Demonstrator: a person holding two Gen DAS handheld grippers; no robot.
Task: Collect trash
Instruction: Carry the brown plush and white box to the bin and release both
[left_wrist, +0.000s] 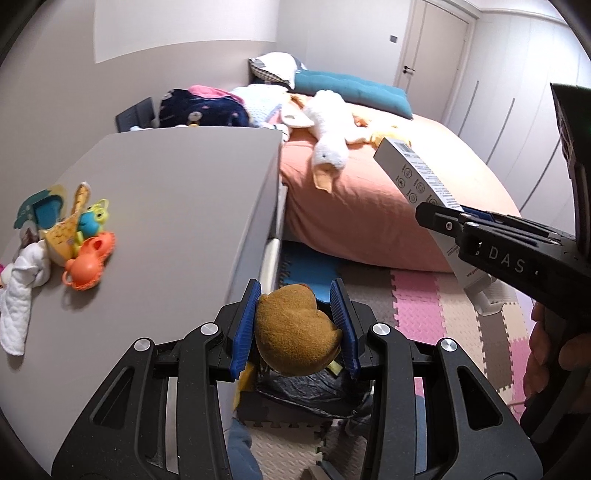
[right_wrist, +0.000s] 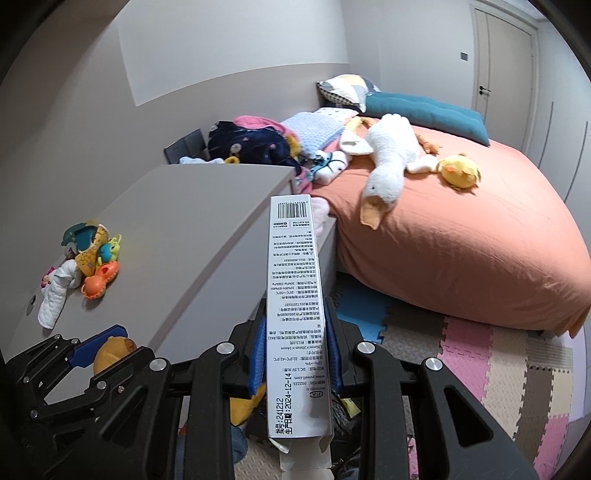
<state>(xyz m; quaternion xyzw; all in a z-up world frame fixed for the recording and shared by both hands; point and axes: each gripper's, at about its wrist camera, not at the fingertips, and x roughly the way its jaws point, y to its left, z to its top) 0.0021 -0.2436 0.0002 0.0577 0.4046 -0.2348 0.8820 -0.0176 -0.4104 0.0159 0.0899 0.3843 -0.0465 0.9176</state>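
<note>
both grippers loaded beside the grey cabinet

left gripper (left_wrist: 295, 325): closed on a brown plush lump (left_wrist: 295, 332), held just off the front corner of the grey cabinet (left_wrist: 166, 206), above a black-lined bin (left_wrist: 306, 391).
right gripper (right_wrist: 295, 354): clamped on a long white carton (right_wrist: 295, 295), right of the cabinet. toys (left_wrist: 74, 229) lie on the cabinet top.

- Grey cabinet top (left_wrist: 166, 206) mostly bare; toy pile (left_wrist: 74, 236) crowds only its left edge.
- Bed (right_wrist: 461, 258) blocks the right side, with just a narrow gap to the cabinet.
- Foam floor mat (right_wrist: 498, 362) beside bed is open.
- Black-lined bin (left_wrist: 310, 391) sits directly below.
</note>
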